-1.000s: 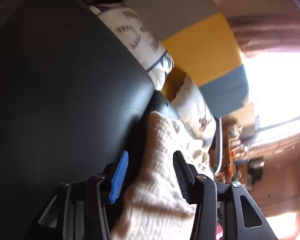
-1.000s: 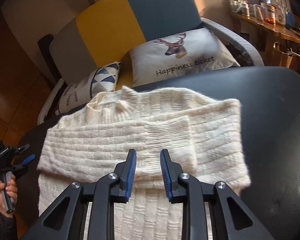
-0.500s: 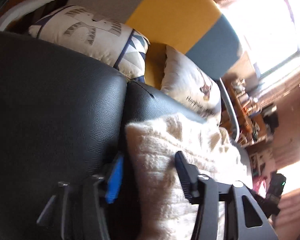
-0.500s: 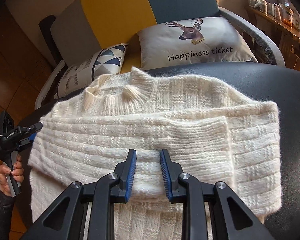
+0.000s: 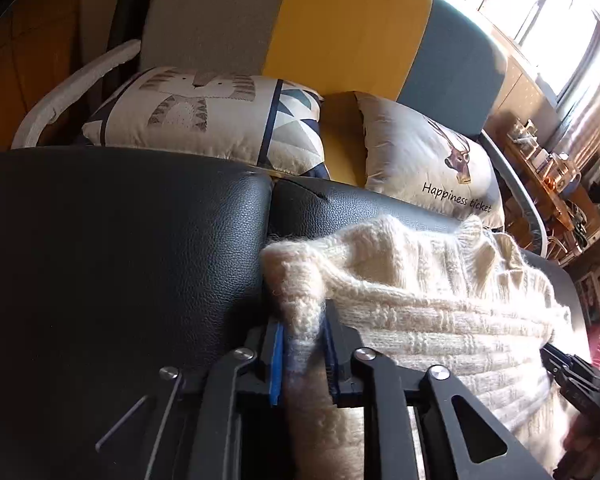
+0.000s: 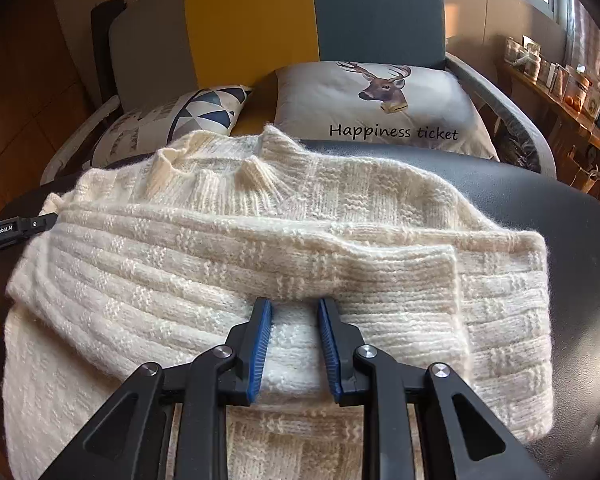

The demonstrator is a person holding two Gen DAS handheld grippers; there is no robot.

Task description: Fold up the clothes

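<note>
A cream knitted sweater (image 6: 300, 232) lies on a black leather cushion (image 6: 560, 216), collar toward the sofa back and one sleeve folded across the chest. In the left wrist view my left gripper (image 5: 302, 344) is shut on the sweater (image 5: 420, 300) at its left shoulder edge, and a tuft of knit bunches up between the blue pads. This left gripper (image 6: 20, 232) also shows at the left edge of the right wrist view. My right gripper (image 6: 294, 340) sits low over the sweater's middle. Its fingers stand narrowly apart with a bright fold of knit pinched between them.
Behind the cushion stands a grey, yellow and teal sofa back (image 6: 252, 20) with a deer pillow (image 6: 380, 100) and a triangle-patterned pillow (image 5: 220, 120). A cluttered wooden shelf (image 6: 560, 80) runs along the right wall. Bare black leather (image 5: 120, 260) lies left of the sweater.
My left gripper swung level and shut on the sweater's shoulder edge, which it had straddled while open. My right gripper moved forward over the sweater with its finger gap unchanged.
</note>
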